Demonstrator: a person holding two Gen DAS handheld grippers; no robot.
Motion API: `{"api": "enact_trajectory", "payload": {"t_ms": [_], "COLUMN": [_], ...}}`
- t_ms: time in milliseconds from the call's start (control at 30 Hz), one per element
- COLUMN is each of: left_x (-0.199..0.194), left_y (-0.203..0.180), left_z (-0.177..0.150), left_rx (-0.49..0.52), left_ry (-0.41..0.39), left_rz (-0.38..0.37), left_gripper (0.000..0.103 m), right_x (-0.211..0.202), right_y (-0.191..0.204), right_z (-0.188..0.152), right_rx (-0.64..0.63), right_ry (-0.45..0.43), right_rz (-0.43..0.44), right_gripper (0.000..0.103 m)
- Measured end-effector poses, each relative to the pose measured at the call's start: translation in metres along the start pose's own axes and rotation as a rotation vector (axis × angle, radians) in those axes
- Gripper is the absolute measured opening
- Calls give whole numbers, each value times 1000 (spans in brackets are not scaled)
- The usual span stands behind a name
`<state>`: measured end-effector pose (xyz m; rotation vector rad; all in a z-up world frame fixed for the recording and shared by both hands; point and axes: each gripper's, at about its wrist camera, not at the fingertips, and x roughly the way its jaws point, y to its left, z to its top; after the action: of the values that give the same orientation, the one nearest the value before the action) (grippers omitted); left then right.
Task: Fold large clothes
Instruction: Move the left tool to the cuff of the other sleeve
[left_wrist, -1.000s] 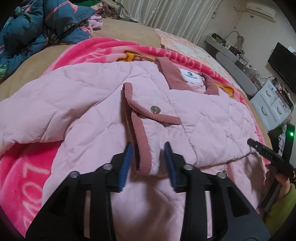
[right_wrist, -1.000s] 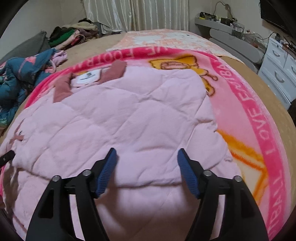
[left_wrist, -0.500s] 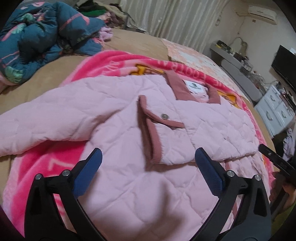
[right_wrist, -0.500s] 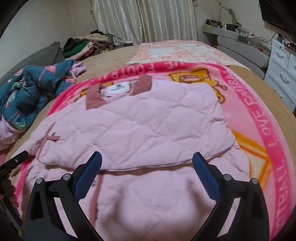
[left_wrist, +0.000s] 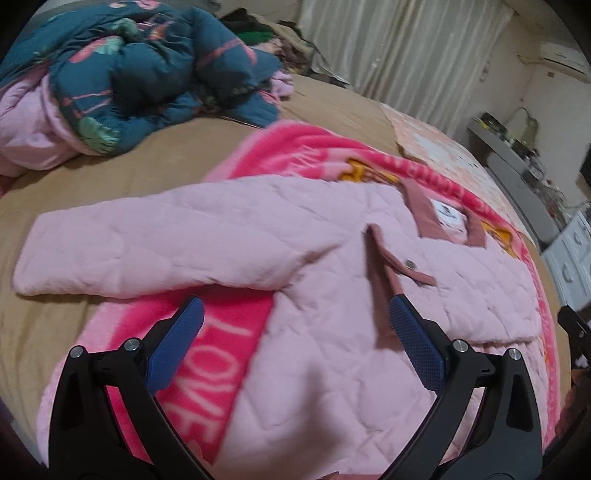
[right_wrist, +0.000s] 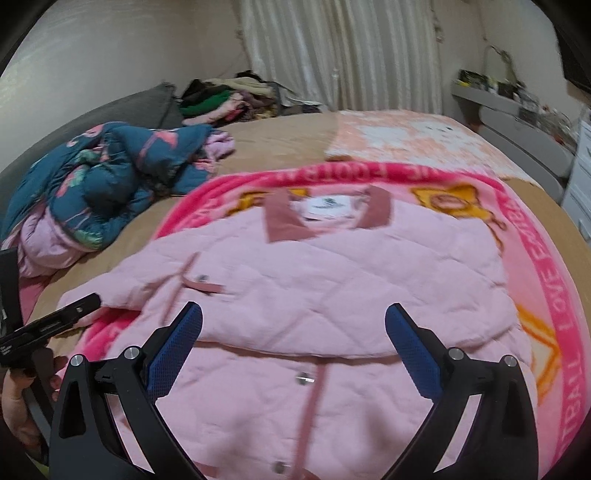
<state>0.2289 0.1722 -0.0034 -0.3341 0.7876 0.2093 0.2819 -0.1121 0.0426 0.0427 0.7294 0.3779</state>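
Quilted pink jacket (left_wrist: 332, 295) lies on a hot-pink printed blanket (left_wrist: 207, 354) on the bed.
Left wrist: left gripper (left_wrist: 295, 347) fingers apart, empty; one sleeve spread left. Right wrist: right gripper (right_wrist: 293, 343) fingers apart above the jacket; crumpled teal floral coat (right_wrist: 99, 184) far left.

Your pale pink quilted cloth jacket (right_wrist: 332, 280) looks soft and matt, trimmed in dusty-rose ribbed cloth with small shiny metal snaps (right_wrist: 306, 379). It lies on a fuzzy hot-pink fleece blanket (left_wrist: 207, 350). Your left gripper (left_wrist: 295, 341) and right gripper (right_wrist: 293, 347) show matt black plastic arms, finely dimpled blue pads (right_wrist: 173, 350) and bright metal pins.
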Motion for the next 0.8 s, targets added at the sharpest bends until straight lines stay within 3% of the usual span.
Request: {"api": "enact_trajectory", "payload": {"t_ms": [367, 800], "left_x": [-16, -10], "left_y": [41, 99], "left_z": [7, 13], "left_rx": [-107, -248], "left_ry": [-33, -29], "left_rz": [52, 153], "left_gripper": [94, 94], "right_x": [6, 26], "right_y": [86, 152], "right_z": [14, 23], "right_rx": [-124, -197], "right_ry": [-11, -3], "right_rz": [124, 221], "right_gripper": [99, 99]}}
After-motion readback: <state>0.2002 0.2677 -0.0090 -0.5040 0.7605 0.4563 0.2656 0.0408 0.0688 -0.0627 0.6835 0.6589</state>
